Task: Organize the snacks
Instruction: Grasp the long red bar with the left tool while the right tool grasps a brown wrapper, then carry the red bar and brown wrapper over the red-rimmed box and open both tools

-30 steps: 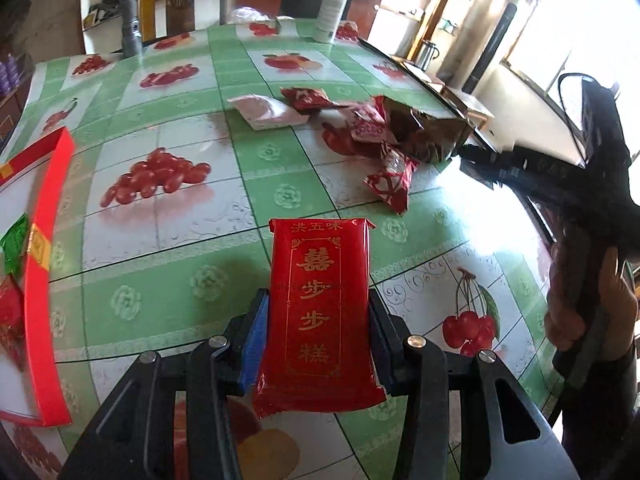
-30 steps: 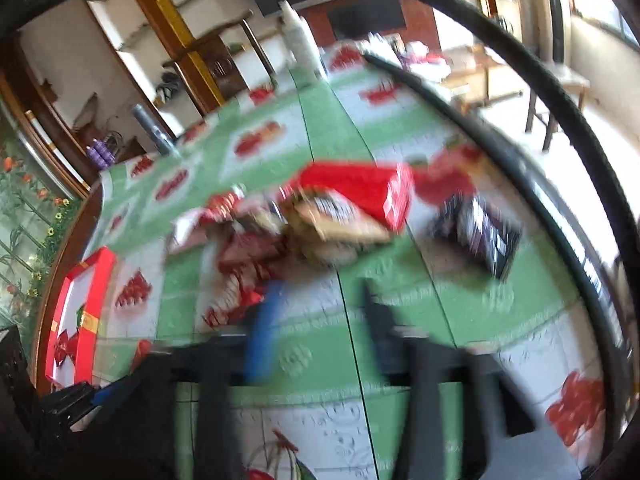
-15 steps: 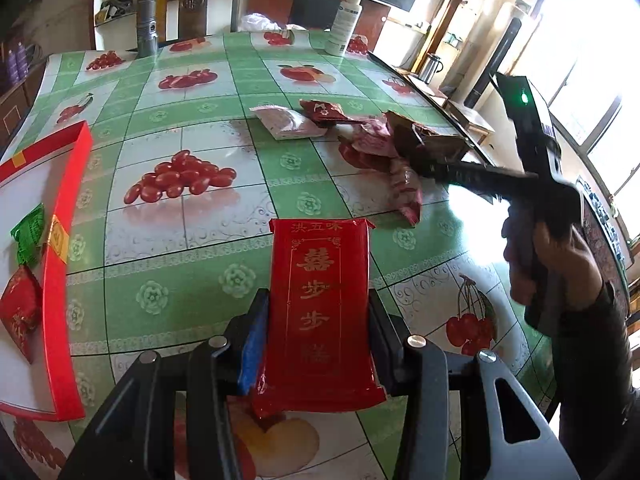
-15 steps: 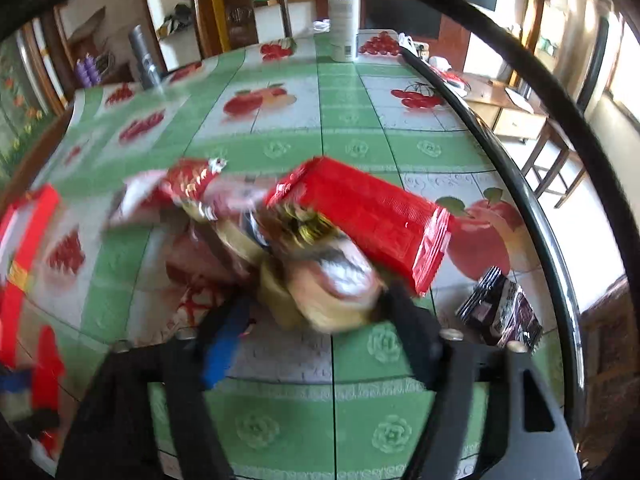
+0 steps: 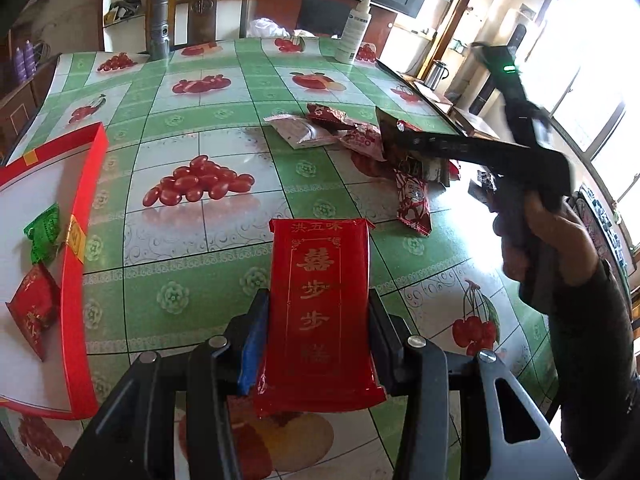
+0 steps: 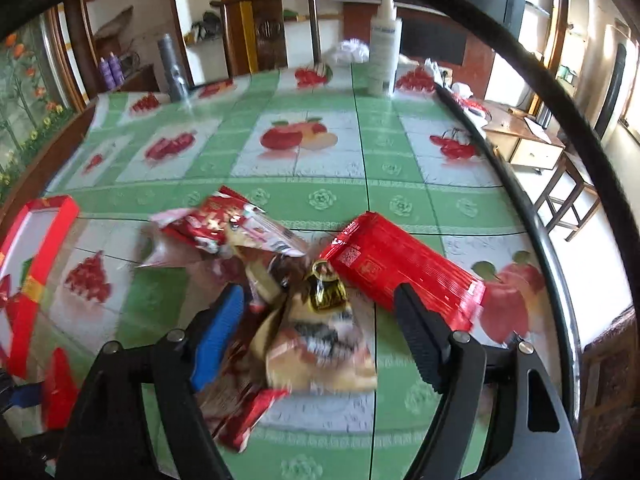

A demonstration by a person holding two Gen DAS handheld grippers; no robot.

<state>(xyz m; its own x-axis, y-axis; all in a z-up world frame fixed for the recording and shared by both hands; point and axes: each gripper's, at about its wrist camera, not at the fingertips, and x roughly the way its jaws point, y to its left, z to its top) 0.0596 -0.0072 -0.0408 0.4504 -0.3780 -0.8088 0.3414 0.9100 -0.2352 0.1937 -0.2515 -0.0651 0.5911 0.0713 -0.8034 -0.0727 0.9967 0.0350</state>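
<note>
My left gripper (image 5: pixel 318 300) is shut on a long red snack packet (image 5: pixel 318 256) with gold characters, held upright above the green fruit-print table (image 5: pixel 192 292). A red-rimmed box (image 5: pixel 80 240) at the left holds a green packet (image 5: pixel 42 232) and a small red packet (image 5: pixel 32 312). My right gripper (image 6: pixel 320 292) hangs over the snack pile (image 6: pixel 248 236). Its jaws are opening, with a beige and gold packet (image 6: pixel 320 344) loose between the pads (image 6: pixel 218 328). A long red packet (image 6: pixel 400 268) lies just beyond its right finger. A hand (image 5: pixel 560 240) carries that gripper at the right.
A white bottle (image 6: pixel 384 40) and a grey cylinder (image 6: pixel 172 68) stand at the table's far end, with a wooden chair (image 6: pixel 272 20) behind. The table's dark edge (image 6: pixel 532 216) runs along the right. A dark packet (image 5: pixel 480 184) lies near that edge.
The right gripper moved in over the snack pile and rolled level; its jaws narrowed around the beige packet, then spread wider. The left gripper kept still with the red packet.
</note>
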